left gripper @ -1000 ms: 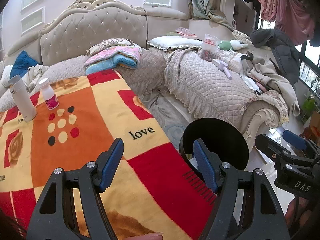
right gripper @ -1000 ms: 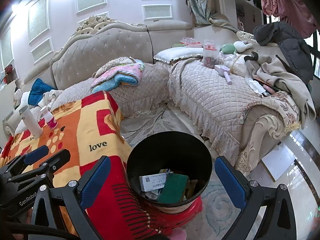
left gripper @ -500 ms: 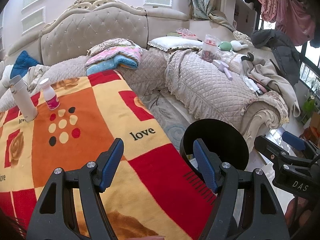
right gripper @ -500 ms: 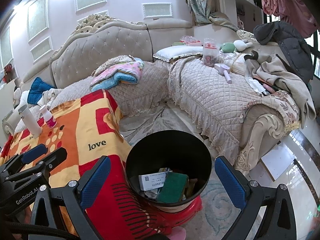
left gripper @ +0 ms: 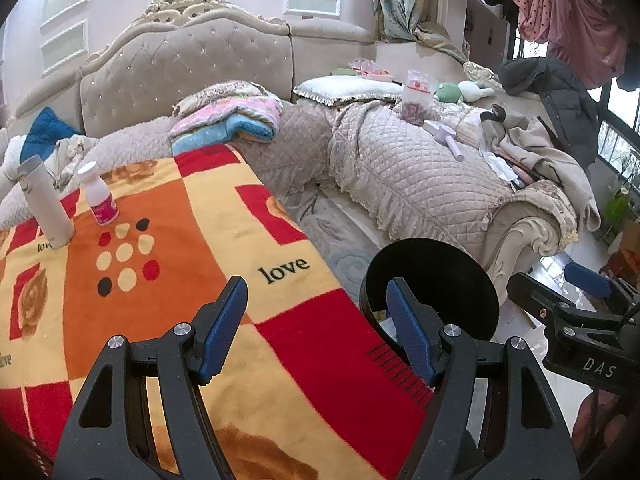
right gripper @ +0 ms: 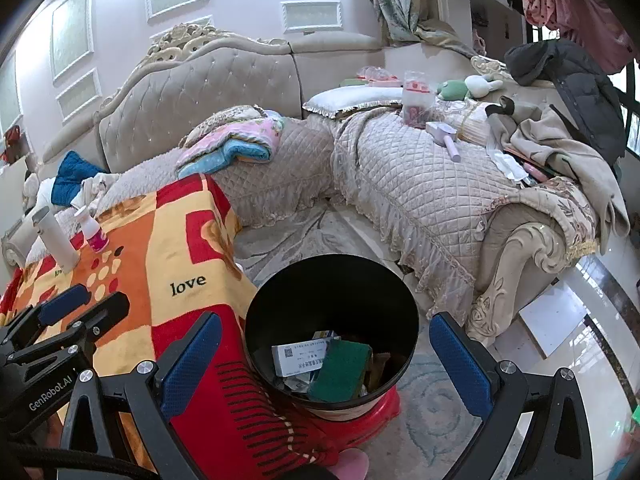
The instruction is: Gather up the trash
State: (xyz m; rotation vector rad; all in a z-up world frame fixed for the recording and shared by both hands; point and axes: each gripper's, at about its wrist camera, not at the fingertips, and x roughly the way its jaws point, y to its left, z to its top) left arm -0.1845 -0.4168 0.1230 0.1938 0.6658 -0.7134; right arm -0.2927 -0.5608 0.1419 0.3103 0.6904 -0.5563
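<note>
The fingers (left gripper: 222, 322) of the left gripper (left gripper: 316, 324) are seen spread apart with nothing held between them, above the bright patterned blanket (left gripper: 168, 264) that covers the counter. The fingers (right gripper: 460, 364) of the right gripper (right gripper: 326, 364) are likewise set wide apart and empty, held over the black bin (right gripper: 332, 280), which stands on the floor just beside the blanket's hanging edge. Inside the bin a white printed box (right gripper: 298, 356) and a green sponge (right gripper: 340, 370) are seen lying against each other, with more scraps underneath that cannot be made out. A red base (right gripper: 360, 410) is seen under the bin. Farther back on the blanket, a white tube (left gripper: 46, 204) and a small white bottle with a pink label (left gripper: 98, 194) are stood upright near each other. Beyond, a quilted sofa (left gripper: 420, 176) is strewn with folded blankets (left gripper: 228, 120) and clothes (left gripper: 536, 144).
</note>
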